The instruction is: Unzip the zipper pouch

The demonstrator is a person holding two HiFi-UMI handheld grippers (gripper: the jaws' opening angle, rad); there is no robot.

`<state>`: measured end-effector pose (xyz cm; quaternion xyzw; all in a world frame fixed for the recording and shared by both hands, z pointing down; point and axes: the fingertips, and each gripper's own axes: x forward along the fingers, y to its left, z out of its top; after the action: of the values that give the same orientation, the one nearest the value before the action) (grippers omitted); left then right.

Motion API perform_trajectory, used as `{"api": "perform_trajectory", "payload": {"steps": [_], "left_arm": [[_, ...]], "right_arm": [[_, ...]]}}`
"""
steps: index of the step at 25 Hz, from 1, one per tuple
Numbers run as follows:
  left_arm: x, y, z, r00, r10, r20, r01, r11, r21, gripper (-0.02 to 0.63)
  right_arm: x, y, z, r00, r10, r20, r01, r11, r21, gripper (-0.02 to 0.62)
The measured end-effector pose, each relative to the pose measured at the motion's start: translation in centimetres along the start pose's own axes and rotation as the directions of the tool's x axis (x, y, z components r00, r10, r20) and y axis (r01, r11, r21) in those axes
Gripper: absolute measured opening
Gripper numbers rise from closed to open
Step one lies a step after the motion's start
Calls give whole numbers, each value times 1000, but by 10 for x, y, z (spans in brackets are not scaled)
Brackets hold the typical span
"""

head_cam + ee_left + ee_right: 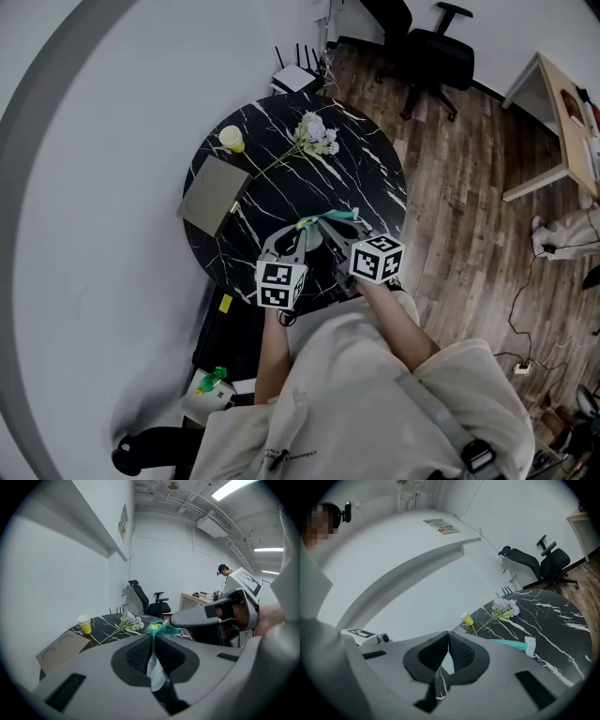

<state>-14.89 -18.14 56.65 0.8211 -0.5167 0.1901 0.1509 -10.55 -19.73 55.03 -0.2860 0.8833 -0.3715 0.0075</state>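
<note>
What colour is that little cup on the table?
Yellow; the cup shows best in the left gripper view.

Left tongs (pixel 153 638) and right tongs (pixel 448 637) side by side, close together, each clamped on the zipper pouch (pixel 154 670).

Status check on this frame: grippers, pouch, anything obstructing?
Left gripper shut on one end of zipper pouch. Right gripper shut on its other end. Zip state unclear. Nothing obstructing.
</note>
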Motion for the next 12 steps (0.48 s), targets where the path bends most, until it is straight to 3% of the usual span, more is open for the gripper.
{"api": "perform_trajectory", "payload": {"steps": [6, 12], "left_arm": [[-5, 8, 2, 1000, 6, 31, -4, 998, -62, 35], [-7, 11, 4, 999, 23, 24, -22, 999, -28, 35]], "right_arm": [[-3, -11, 0, 999, -38, 11, 38, 999, 23, 12], [-8, -24, 4, 997, -77, 23, 77, 997, 30, 12]]}}
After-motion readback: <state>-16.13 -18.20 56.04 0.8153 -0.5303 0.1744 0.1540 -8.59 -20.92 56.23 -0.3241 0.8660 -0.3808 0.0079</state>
